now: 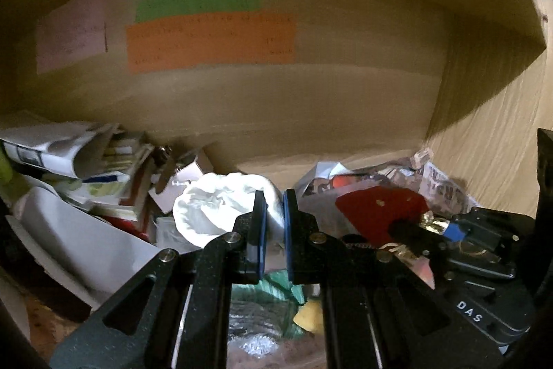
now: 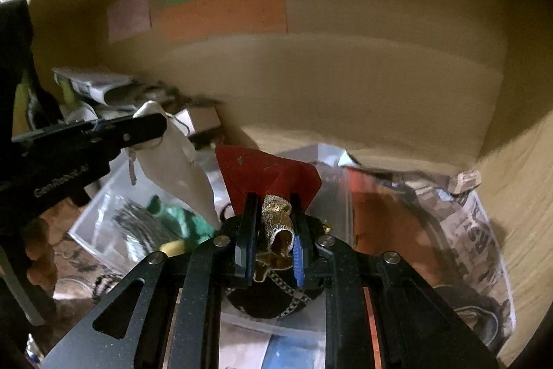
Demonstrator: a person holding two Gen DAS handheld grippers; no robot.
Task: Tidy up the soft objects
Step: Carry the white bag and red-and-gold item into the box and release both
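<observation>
The cloth (image 1: pixel 221 206) is white. The paper (image 2: pixel 266 175) is red. The labels on the box are green (image 1: pixel 197 4), orange (image 1: pixel 211 40) and pink (image 1: pixel 71 33).
</observation>
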